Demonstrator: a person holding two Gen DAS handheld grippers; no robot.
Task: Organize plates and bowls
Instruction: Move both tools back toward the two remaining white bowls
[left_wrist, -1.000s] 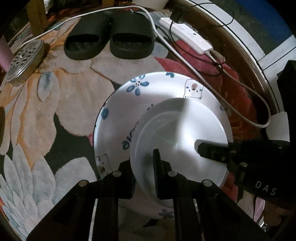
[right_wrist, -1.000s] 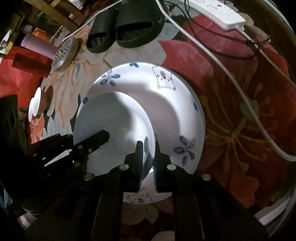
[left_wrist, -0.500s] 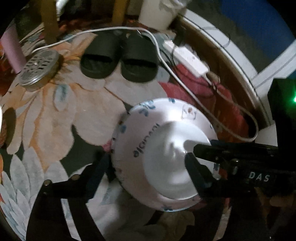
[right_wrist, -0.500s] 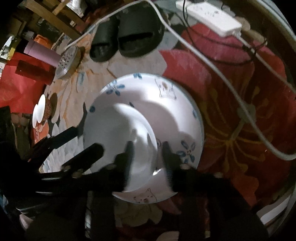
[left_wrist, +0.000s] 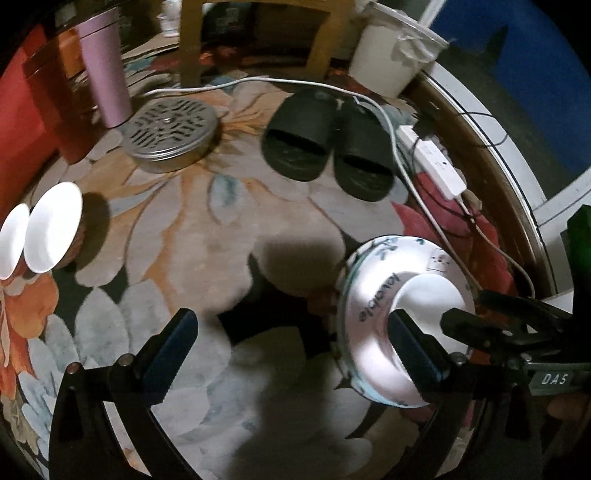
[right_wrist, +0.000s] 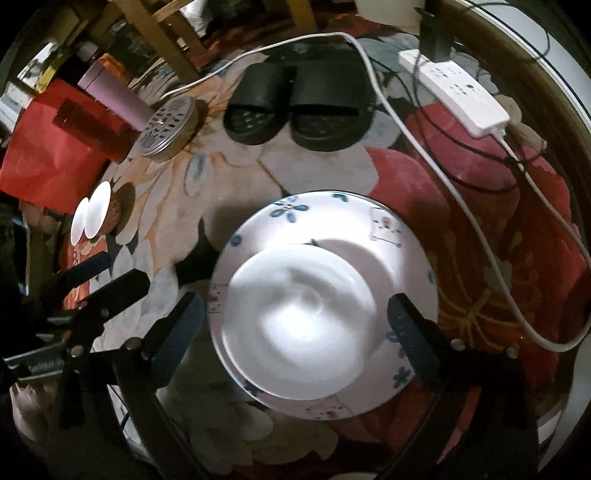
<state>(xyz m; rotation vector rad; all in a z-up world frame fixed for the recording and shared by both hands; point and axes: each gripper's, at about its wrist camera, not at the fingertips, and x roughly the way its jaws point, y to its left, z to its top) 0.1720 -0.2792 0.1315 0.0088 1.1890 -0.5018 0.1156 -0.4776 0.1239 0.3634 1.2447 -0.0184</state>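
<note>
A small white plate (right_wrist: 299, 325) lies on a large white plate (right_wrist: 332, 221) with blue flowers and cartoon bears, on a floral rug. My right gripper (right_wrist: 295, 336) hangs above this stack. Its jaws are opening, spread wider than the small plate and pressing on nothing. In the left wrist view the stack (left_wrist: 373, 299) sits at the right, with the right gripper (left_wrist: 463, 308) over it. My left gripper (left_wrist: 293, 343) is left of the stack over bare rug, its jaws opening with nothing between them. It also shows in the right wrist view (right_wrist: 125, 267).
Two small white dishes (left_wrist: 55, 229) stand at the far left. Black slippers (left_wrist: 325, 144), a perforated metal lid (left_wrist: 170, 129), a pink tumbler (left_wrist: 105, 74), a white bucket (left_wrist: 391, 55), a power strip (right_wrist: 454, 96) and its white cable (right_wrist: 443, 177) lie beyond the plates.
Both grippers were shut on the small white plate's rim. They have let go, opened wide and risen. The left gripper has swung left, away from the stack.
</note>
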